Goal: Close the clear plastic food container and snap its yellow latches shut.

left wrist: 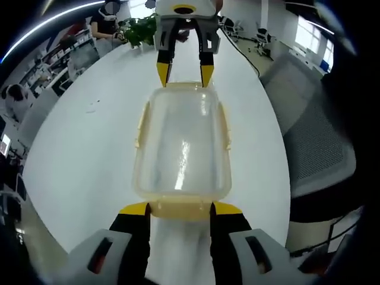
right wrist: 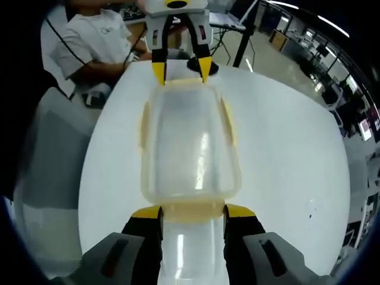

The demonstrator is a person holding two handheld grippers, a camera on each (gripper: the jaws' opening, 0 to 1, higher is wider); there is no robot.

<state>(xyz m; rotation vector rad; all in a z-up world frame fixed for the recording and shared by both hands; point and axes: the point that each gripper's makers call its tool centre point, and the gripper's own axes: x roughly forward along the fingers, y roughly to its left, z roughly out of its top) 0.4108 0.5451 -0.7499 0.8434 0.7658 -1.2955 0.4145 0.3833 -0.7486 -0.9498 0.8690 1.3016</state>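
Observation:
A clear plastic food container (left wrist: pixel 181 142) with its lid on lies lengthwise on the white table (left wrist: pixel 89 154). Yellow latches (left wrist: pixel 141 124) run along its long sides. My left gripper (left wrist: pixel 181 209) is open at the container's near end, its yellow tips on either side of the end latch (left wrist: pixel 181 214). Opposite it, my right gripper (left wrist: pixel 184 74) is open at the far end. In the right gripper view the container (right wrist: pixel 190 142) lies between the right gripper (right wrist: pixel 193 212) and the left gripper (right wrist: pixel 181 70), and both sets of jaws straddle the ends.
A grey mesh chair (left wrist: pixel 314 136) stands by the table's edge, and another grey chair (right wrist: pixel 53 160) stands on the other side. A person in a white shirt (right wrist: pixel 89 41) sits at the table's far rim. A potted plant (left wrist: pixel 142 29) stands at the table's other end.

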